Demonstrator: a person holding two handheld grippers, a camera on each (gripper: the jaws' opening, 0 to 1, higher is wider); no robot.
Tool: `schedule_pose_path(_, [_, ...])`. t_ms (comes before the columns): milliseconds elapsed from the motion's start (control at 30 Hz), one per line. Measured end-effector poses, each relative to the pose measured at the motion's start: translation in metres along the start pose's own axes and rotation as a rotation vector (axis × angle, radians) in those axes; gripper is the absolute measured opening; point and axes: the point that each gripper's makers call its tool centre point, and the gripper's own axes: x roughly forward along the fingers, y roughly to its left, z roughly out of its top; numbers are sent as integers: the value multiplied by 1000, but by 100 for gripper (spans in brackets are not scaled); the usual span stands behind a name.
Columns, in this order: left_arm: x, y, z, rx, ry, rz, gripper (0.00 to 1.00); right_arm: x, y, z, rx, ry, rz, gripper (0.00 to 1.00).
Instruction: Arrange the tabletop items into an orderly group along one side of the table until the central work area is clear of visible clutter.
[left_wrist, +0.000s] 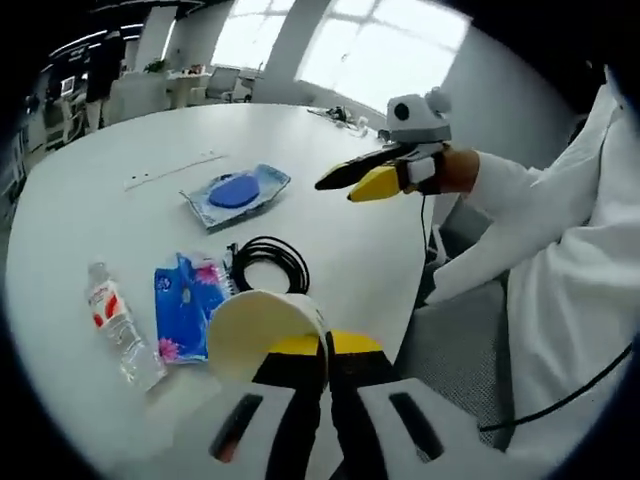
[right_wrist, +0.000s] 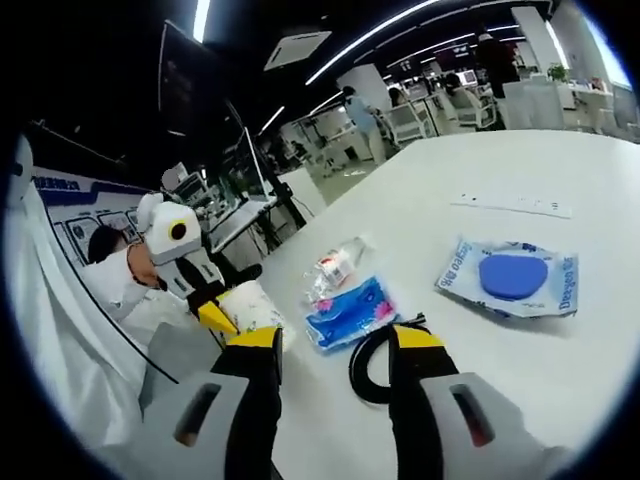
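Evidently we find the left tool (left_wrist: 325, 350) pinching the paper cup (left_wrist: 262, 333) tilted beside the tissue pack (left_wrist: 185, 305) for grouping, while the right tool (right_wrist: 335, 350) stands spread over the counter (right_wrist: 560, 370).

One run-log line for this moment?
left gripper: shut on paper cup | right gripper: open, above black cable

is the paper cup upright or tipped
Tipped. The cup is held in the left gripper, its open mouth facing sideways toward the camera rather than up; it looks empty inside.
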Motion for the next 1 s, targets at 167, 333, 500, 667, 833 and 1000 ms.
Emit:
schedule_pose_path(167, [9,-13,6,64,32,19,0,1,6,5,-46,13,4,40])
schedule_pose_path(333, [20,-21,5,206,125,67,0,2,15,10,-90,37,16,38])
schedule_pose_path(500, [34,-30,7,282,176,78,0,3,22,13,-165,77,24,37])
schedule_pose_path(667, [44,-33,11,348,222,102,0,5,32,13,-244,141,40,35])
schedule_pose_path(833, [51,-36,11,384,251,118,0,8,41,16,-298,173,45,31])
schedule_pose_path(1000, [55,-37,10,413,282,148,0,12,47,15,-376,217,60,29])
